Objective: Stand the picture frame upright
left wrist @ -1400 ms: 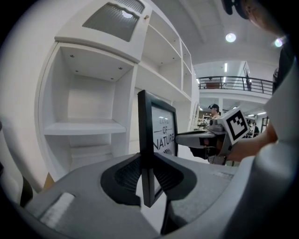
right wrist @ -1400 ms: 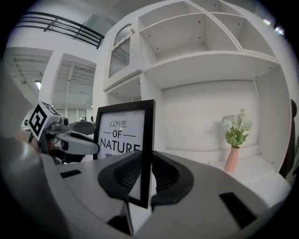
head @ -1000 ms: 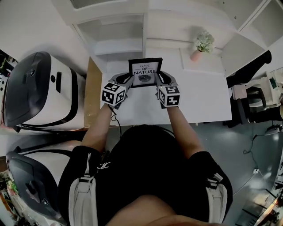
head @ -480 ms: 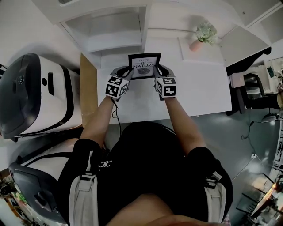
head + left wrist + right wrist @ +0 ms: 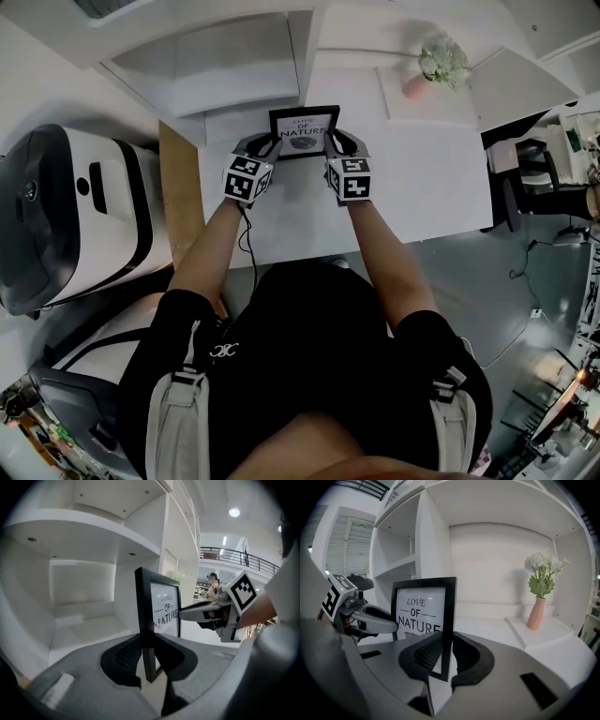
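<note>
The picture frame [image 5: 304, 131] is black with a white "LOVE OF NATURE" print. It stands nearly upright on the white table [image 5: 422, 187], in front of the shelf unit. My left gripper [image 5: 272, 145] is shut on its left edge, and my right gripper [image 5: 335, 142] is shut on its right edge. In the left gripper view the frame's edge [image 5: 144, 616] runs up between the dark pads of the left gripper [image 5: 147, 644], with the right gripper [image 5: 211, 611] beyond. In the right gripper view the frame [image 5: 423, 611] sits in the right gripper [image 5: 446, 651].
A pink vase of white flowers [image 5: 433, 67] stands at the back right on a low step. The white shelf unit [image 5: 234, 66] rises behind the frame. A wooden panel [image 5: 178, 187] and large white-and-black machines [image 5: 75, 216] lie to the left.
Both grippers have carried the frame a little farther back toward the shelf unit. It now looks more upright.
</note>
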The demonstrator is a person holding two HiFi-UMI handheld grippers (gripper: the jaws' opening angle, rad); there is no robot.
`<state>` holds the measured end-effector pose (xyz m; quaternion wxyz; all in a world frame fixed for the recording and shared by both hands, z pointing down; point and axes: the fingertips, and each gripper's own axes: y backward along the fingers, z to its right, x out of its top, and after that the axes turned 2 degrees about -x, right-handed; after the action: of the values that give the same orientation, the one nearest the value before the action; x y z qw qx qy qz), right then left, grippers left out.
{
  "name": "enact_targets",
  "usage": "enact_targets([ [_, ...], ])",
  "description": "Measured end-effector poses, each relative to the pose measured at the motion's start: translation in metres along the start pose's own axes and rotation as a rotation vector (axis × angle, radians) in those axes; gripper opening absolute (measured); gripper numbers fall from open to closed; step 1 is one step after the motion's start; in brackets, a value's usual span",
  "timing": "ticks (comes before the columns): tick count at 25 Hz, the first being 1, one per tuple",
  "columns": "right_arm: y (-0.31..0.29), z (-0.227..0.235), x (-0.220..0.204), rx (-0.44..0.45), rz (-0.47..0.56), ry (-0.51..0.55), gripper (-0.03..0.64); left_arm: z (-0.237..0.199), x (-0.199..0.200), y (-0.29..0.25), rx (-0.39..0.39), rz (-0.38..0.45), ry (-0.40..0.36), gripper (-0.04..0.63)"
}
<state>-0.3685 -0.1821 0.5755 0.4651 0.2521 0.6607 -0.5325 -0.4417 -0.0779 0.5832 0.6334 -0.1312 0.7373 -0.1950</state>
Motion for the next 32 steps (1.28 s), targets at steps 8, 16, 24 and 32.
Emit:
enact_targets([
  [8,-0.012,0.006,0.003,-0.008,0.006,0.007,0.069,-0.005,0.001,-0.010,-0.029,0.018,-0.010,0.091],
  [16,-0.013,0.007,0.001,0.000,0.014,-0.023,0.071,-0.006,0.001,-0.012,-0.005,0.002,-0.043,0.111],
  [24,0.006,0.007,0.029,0.041,0.103,-0.011,0.072,-0.008,0.017,0.011,0.104,0.024,-0.044,0.153],
  [32,0.065,0.016,0.076,0.067,0.264,-0.009,0.067,0.018,0.059,0.063,0.259,0.140,-0.045,0.112],
])
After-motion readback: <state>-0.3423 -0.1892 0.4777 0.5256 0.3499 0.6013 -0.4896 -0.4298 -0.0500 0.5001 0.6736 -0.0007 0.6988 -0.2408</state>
